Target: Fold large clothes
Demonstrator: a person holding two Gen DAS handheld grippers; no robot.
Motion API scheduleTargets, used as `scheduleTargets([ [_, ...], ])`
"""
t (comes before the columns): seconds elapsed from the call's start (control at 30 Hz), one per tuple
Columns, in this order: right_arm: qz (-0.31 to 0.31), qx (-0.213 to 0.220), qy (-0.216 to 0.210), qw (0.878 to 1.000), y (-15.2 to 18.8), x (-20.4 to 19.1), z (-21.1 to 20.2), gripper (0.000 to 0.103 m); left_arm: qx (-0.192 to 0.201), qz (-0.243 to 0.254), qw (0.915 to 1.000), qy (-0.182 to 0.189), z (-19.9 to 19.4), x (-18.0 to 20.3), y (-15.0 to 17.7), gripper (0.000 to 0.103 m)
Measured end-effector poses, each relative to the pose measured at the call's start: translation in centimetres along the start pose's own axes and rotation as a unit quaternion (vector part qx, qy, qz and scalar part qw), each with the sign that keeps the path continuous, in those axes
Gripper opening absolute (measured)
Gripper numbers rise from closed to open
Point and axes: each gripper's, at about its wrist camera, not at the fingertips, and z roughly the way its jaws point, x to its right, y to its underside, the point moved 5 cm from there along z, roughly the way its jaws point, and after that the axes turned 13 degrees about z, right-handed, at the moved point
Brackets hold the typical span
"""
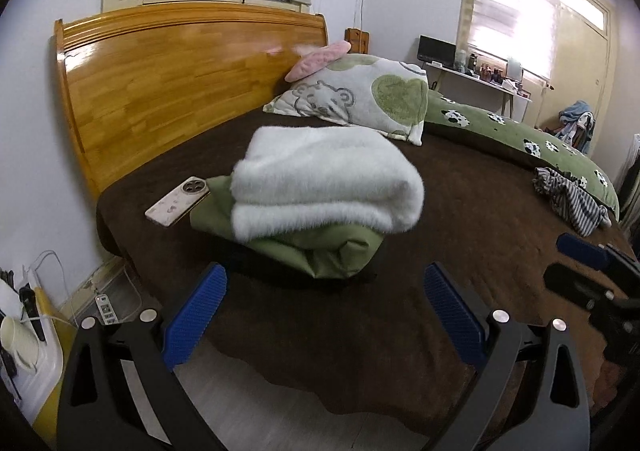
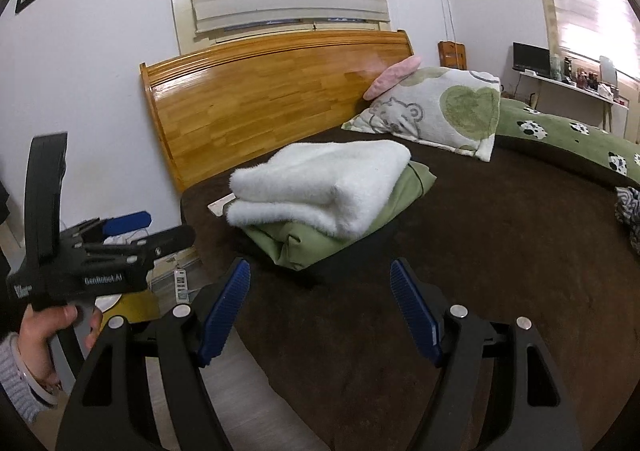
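Note:
A folded white fluffy garment (image 1: pixel 320 187) (image 2: pixel 320 187) lies on top of a folded green garment (image 1: pixel 320 251) (image 2: pixel 340 239), near the head of a bed with a brown cover (image 1: pixel 460 219) (image 2: pixel 480 235). A crumpled striped garment (image 1: pixel 572 199) (image 2: pixel 628 207) lies further right on the bed. My left gripper (image 1: pixel 326 315) (image 2: pixel 148 229) hovers over the bed's near edge, short of the stack, open and holding nothing. My right gripper (image 2: pixel 320 311) (image 1: pixel 576 265) is beside it to the right, also open and holding nothing.
A phone (image 1: pixel 176 201) lies left of the stack. A heart-print pillow (image 1: pixel 360 95), a pink cushion (image 1: pixel 320 57) and a green spotted blanket (image 1: pixel 520 135) sit by the wooden headboard (image 1: pixel 180 83). A power strip (image 1: pixel 106 307) lies on the floor. A hand (image 2: pixel 36 339) holds the left gripper.

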Motion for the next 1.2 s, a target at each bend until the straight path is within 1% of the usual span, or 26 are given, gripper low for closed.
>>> scheduleTargets([
  [0.17, -0.003, 0.002, 0.005, 1.000, 0.5, 0.1, -0.2, 0.073, -0.001, 0.006, 1.0000, -0.004, -0.1, 0.2, 0.7, 0.097],
  [0.43, -0.006, -0.006, 0.013, 1.000, 0.5, 0.5, 0.0, 0.073, -0.019, 0.024, 0.9995, 0.000, 0.5, 0.6, 1.0, 0.097],
  [0.6, -0.027, -0.010, 0.016, 0.999, -0.3, 0.1, 0.0, 0.073, -0.017, 0.028, 0.9994, -0.005, 0.4, 0.8, 0.7, 0.097],
  [0.8, -0.044, -0.011, 0.016, 0.999, -1.3, -0.3, -0.2, 0.073, -0.004, 0.017, 0.9998, -0.006, 0.1, 0.5, -0.2, 0.097],
  [1.2, -0.043, -0.017, 0.011, 0.999, -1.9, -0.1, 0.3, 0.073, -0.006, 0.018, 0.9998, -0.006, 0.3, 0.7, -1.0, 0.097],
])
